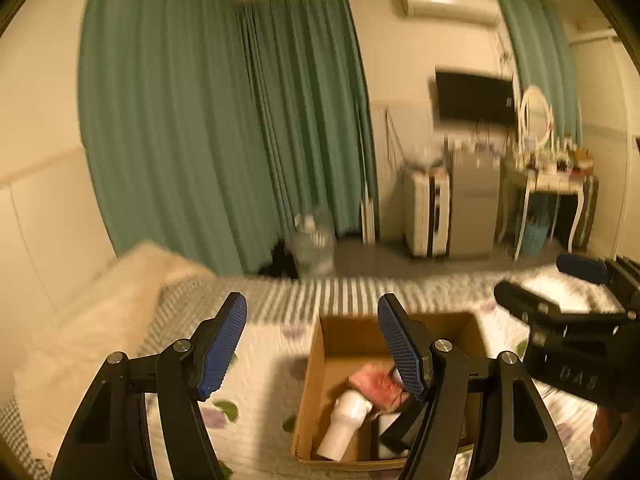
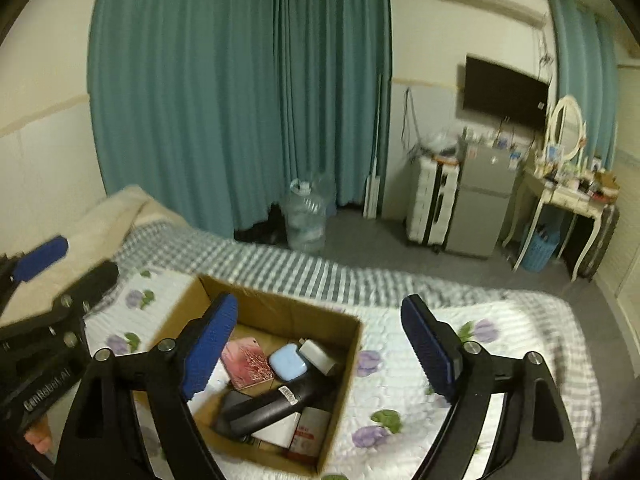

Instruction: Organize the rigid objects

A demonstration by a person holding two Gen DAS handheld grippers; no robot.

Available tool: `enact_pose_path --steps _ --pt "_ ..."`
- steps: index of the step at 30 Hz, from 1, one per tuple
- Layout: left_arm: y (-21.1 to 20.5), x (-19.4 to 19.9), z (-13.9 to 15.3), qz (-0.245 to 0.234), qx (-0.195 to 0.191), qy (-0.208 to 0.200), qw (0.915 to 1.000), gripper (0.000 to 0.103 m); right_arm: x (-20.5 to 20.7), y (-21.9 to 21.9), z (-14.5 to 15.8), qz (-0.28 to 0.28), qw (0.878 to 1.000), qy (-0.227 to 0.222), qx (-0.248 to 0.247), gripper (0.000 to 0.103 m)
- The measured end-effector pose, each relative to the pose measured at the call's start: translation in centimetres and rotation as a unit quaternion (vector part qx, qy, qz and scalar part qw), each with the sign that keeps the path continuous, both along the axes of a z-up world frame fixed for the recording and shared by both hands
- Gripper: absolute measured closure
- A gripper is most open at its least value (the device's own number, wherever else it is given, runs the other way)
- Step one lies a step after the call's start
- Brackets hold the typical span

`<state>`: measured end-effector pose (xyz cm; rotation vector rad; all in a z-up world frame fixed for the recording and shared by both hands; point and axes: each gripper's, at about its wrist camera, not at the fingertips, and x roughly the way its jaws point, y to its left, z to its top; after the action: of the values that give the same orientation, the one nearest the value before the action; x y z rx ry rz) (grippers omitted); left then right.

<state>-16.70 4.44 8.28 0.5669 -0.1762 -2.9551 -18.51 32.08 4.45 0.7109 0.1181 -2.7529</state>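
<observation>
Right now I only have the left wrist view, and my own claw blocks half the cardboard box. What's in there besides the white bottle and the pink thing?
Observer: A light blue case sits right beside the pink flat box.
Operator: Anything long in there?
Observer: Yes, a black cylindrical device lies diagonally across the other items in the cardboard box.
Operator: And the near corner?
Observer: A white bottle with a red label lies there, partly under the black device.
</observation>
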Motion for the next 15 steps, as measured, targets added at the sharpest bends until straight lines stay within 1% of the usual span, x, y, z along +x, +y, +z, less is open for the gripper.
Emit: enact_pose_path --steps 1,3,5,6,8,11,13,15 --pt "0.0 1.4 1.2 0.0 0.002 0.019 0.9998 0.029 1.5 0.4 1.2 0.0 1.0 0.012 0.0 0.015" --pt "-0.2 4.0 3.3 -0.004 0.011 0.051 0.9987 0.028 4.0 0.8 3.0 -0.003 1.0 0.031 0.002 0.011" --pt "-0.3 6.3 4.9 -0.007 0.02 0.073 0.9971 0.026 6.9 1.5 4.7 -0.008 0.999 0.052 0.001 0.006" --pt "-0.5 7.1 5.4 -0.008 0.022 0.08 0.9965 0.025 7.9 1.7 5.2 -0.011 0.998 0.059 -0.001 0.003" --pt "-0.7 8.8 6.1 -0.01 0.021 0.093 0.9953 0.024 10.1 2.2 6.1 -0.014 0.997 0.069 -0.007 0.0" --pt "-1.1 11.1 5.9 -0.014 0.009 0.104 0.9944 0.023 12.4 2.4 6.7 -0.022 0.996 0.081 -0.007 0.0" --pt "-1.3 11.8 5.4 -0.015 -0.003 0.102 0.9947 0.022 13.6 2.5 6.7 -0.025 0.996 0.089 -0.007 0.0" --pt "-1.6 12.2 4.4 -0.015 -0.005 0.093 0.9955 0.022 14.3 2.5 6.3 -0.024 0.995 0.092 -0.011 0.0"
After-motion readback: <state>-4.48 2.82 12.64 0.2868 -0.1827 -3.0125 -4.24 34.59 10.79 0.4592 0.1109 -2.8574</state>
